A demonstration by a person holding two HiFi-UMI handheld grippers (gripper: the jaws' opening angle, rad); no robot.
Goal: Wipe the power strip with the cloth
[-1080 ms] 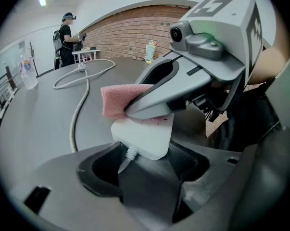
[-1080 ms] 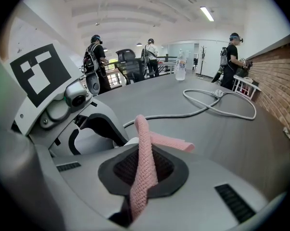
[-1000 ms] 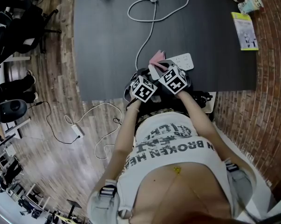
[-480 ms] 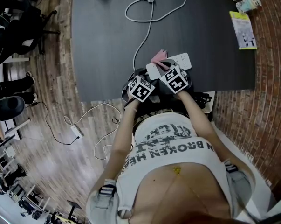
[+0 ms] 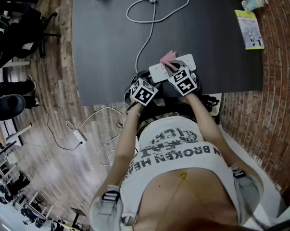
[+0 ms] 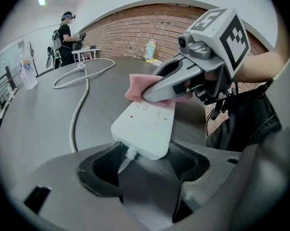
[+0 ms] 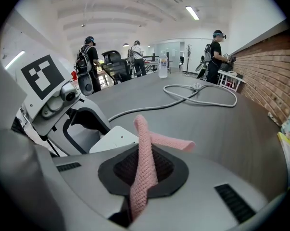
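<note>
Dark grey counter (image 5: 106,42): white power strip (image 6: 145,121) lay at its near edge, cord end clamped in the left gripper (image 6: 143,160). Pink cloth (image 7: 144,153), pinched by the right gripper (image 7: 143,173), rested on the strip's far end. Wiping under way; next, probably drag the cloth toward the cord.

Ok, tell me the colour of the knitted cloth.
Pink. The knitted cloth shows best in the right gripper view.

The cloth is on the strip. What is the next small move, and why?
Probably drag the right gripper toward the left gripper, sweeping the pink cloth along the top of the power strip. The cloth covers only the far end, the socket face nearer the cord is bare, and the left gripper is clamped on that end.
</note>
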